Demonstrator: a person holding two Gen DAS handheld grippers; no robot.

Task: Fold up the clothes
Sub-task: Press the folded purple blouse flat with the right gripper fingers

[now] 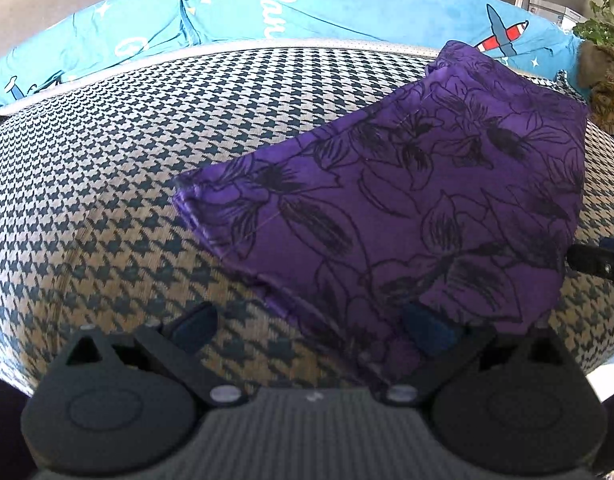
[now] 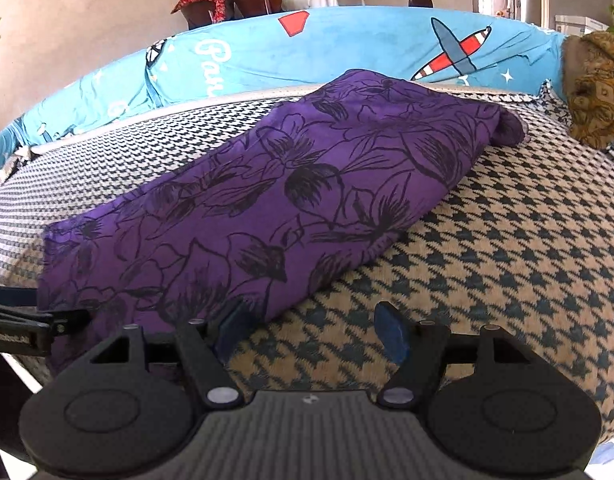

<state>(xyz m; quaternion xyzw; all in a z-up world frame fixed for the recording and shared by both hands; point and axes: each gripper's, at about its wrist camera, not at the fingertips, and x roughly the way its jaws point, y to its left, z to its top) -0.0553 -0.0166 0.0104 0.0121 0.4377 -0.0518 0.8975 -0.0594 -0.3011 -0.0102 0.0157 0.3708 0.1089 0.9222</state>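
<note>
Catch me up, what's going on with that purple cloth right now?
A person with a handheld gripper in each hand is folding a purple floral-print garment on a houndstooth-patterned cushion. The garment lies folded into a long flat strip. Both grippers sit at its near edge with nothing gripped: the left gripper has one finger over the fabric's corner, and the right gripper stands open beside the edge.

Left gripper point(image 1: 313, 326): jaws spread wide, tilted downward, right fingertip point(image 1: 427, 326) overlapping purple garment point(image 1: 407, 200) edge, no pinch visible. Right gripper point(image 2: 311, 334): jaws apart, tilted downward, left fingertip point(image 2: 231, 328) at garment's near edge, right fingertip clear of cloth.
</note>
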